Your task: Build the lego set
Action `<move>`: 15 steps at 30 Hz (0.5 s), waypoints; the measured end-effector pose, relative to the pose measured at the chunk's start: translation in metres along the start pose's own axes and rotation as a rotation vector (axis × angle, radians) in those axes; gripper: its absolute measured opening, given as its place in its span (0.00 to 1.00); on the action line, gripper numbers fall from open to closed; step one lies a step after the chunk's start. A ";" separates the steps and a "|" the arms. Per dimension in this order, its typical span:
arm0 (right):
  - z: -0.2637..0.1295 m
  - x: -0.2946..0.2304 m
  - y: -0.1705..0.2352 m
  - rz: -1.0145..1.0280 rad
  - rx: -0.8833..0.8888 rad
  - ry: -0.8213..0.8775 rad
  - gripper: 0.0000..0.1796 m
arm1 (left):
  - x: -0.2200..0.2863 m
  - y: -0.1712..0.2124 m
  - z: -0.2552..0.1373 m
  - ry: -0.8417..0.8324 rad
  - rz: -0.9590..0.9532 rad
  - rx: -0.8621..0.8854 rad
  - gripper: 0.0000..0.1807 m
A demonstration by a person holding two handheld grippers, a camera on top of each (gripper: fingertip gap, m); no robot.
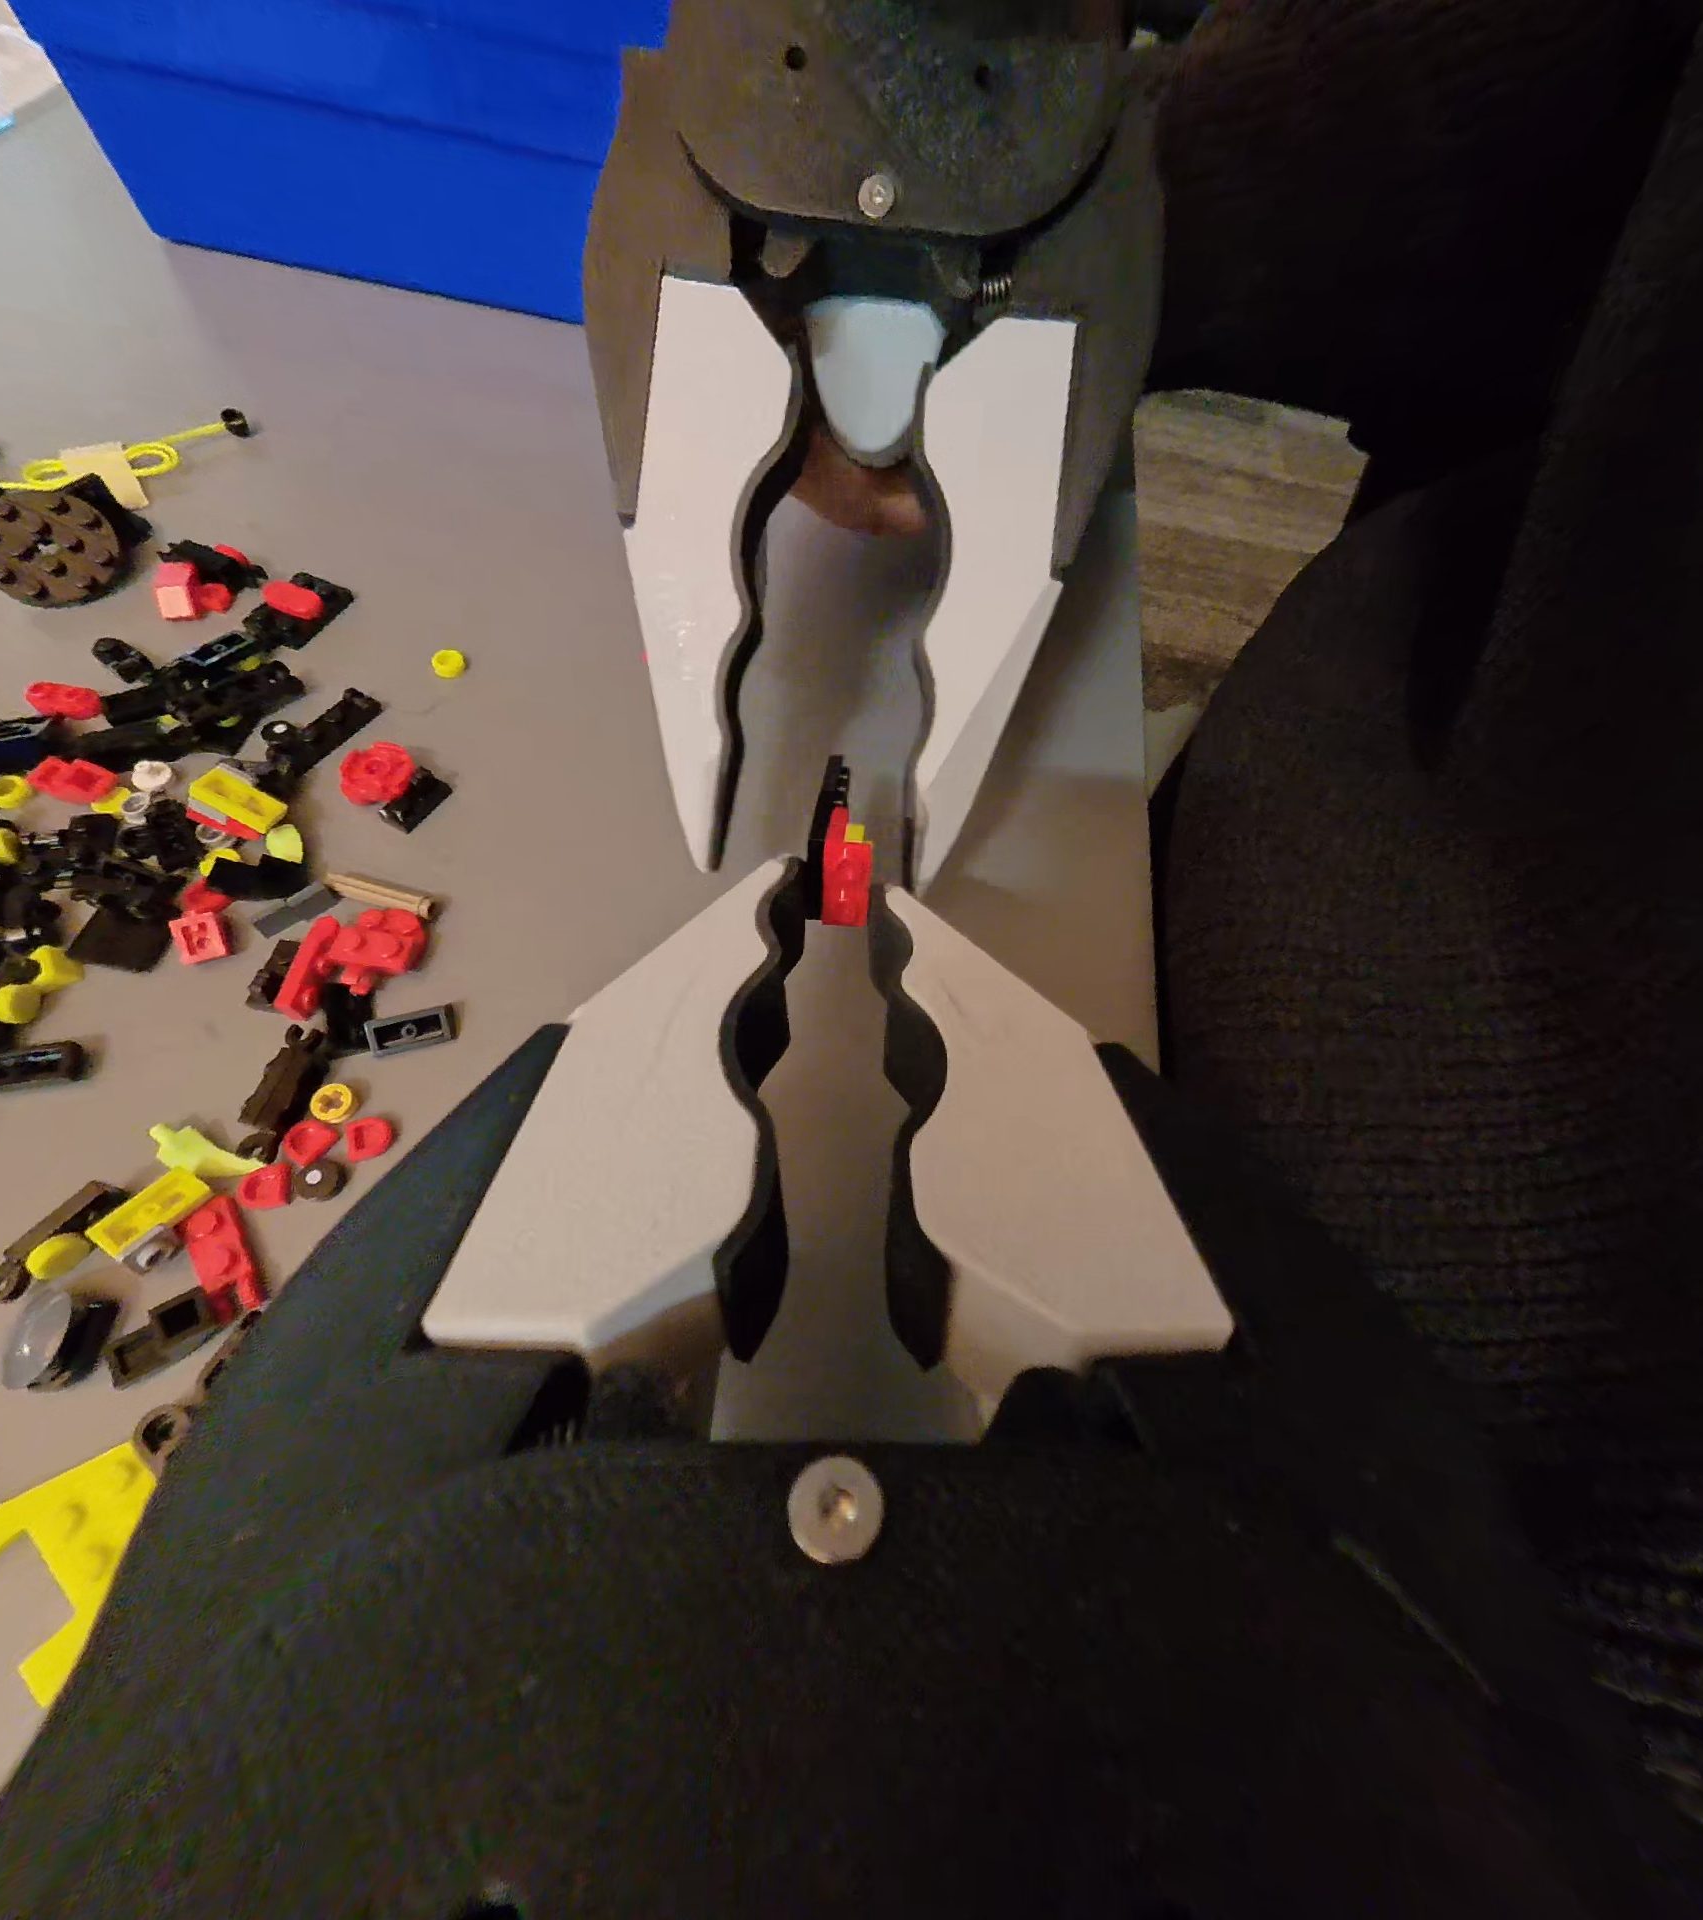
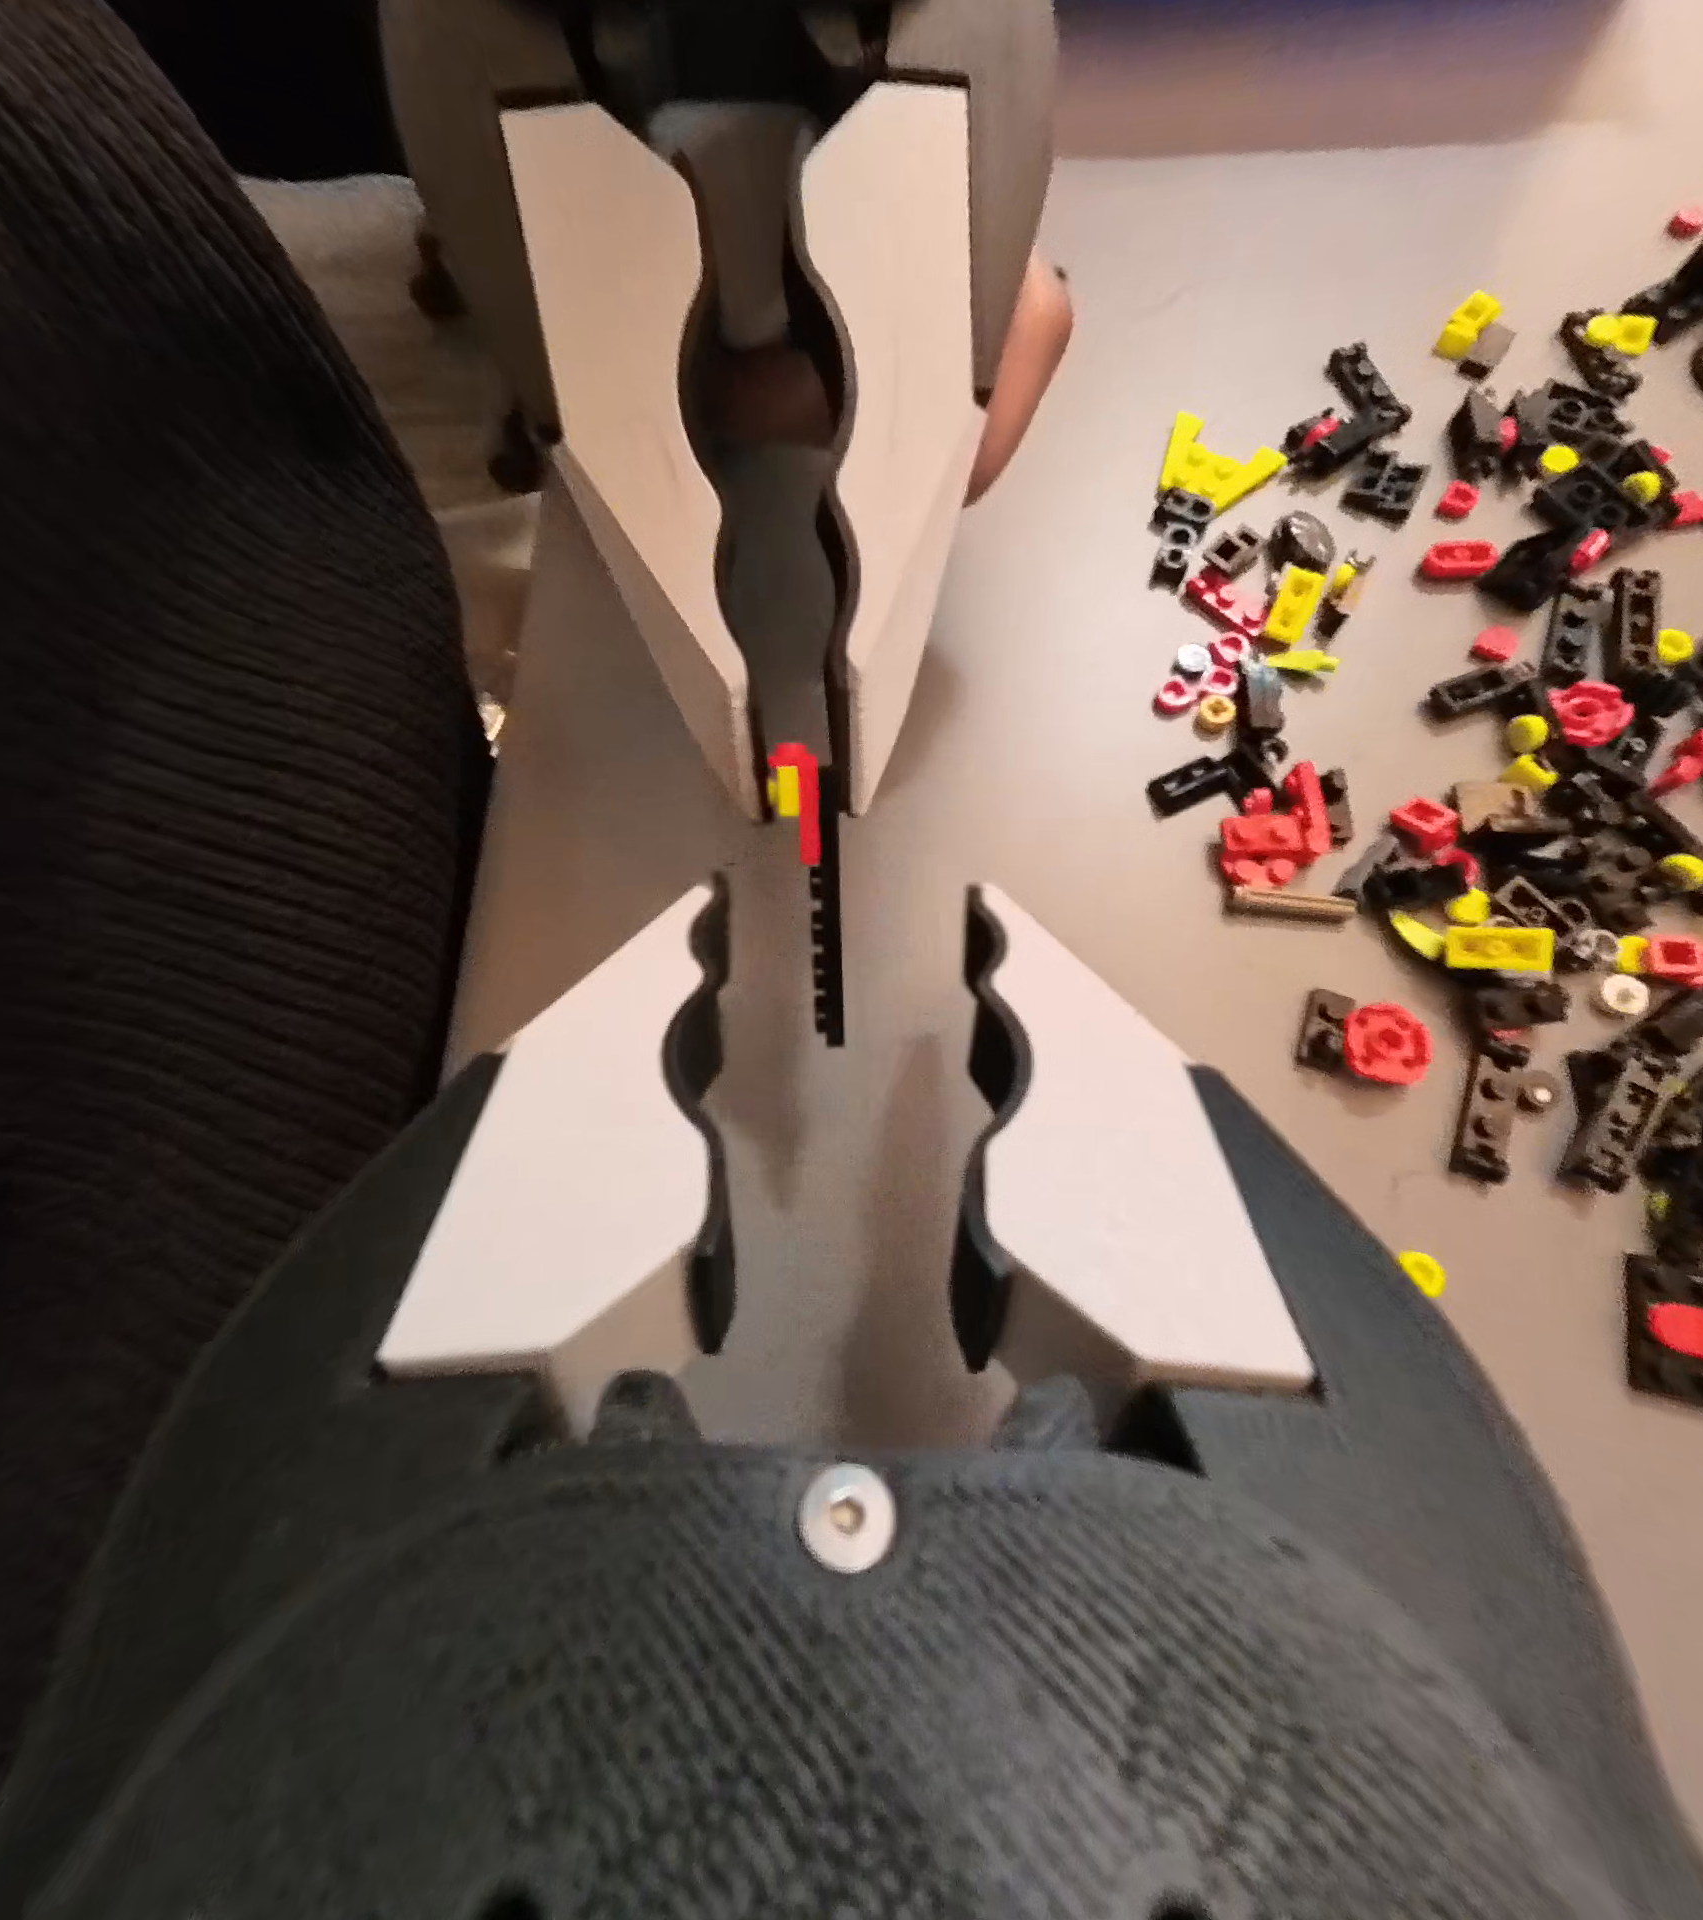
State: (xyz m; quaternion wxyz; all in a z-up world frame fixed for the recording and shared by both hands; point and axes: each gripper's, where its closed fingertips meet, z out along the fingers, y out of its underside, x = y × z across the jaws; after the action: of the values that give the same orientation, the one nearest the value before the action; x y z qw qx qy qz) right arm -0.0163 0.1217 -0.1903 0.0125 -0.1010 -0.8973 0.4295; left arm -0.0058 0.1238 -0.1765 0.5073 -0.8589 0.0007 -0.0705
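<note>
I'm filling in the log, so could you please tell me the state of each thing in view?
Left claw: shut on the small assembly.
Right claw: open, fingers either side of the assembly's black strip, not touching.
Small assembly: red, yellow and black, held in the air between the claws.
Loose bricks: scattered on the table, unassembled.

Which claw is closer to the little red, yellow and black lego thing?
Left. The left gripper pinches the lego piece; the right gripper is open around its far black end, apparently not touching.
</note>
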 end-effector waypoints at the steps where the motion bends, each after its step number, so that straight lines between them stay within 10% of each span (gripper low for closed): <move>1: 0.000 0.003 0.001 0.004 -0.003 0.016 0.29 | -0.002 0.001 0.000 -0.008 0.000 -0.004 0.05; 4: -0.005 0.015 0.001 -0.009 0.027 0.096 0.41 | -0.005 0.001 -0.002 -0.026 -0.002 -0.002 0.05; 15: -0.040 0.029 -0.034 0.145 0.342 0.095 0.29 | -0.023 -0.019 -0.017 0.003 -0.265 0.148 0.05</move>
State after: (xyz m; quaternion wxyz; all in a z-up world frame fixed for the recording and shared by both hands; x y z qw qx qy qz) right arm -0.0462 0.1375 -0.1403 0.0409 -0.1820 -0.8000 0.5703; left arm -0.0316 0.1201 -0.1548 0.5554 -0.8116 -0.1173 -0.1380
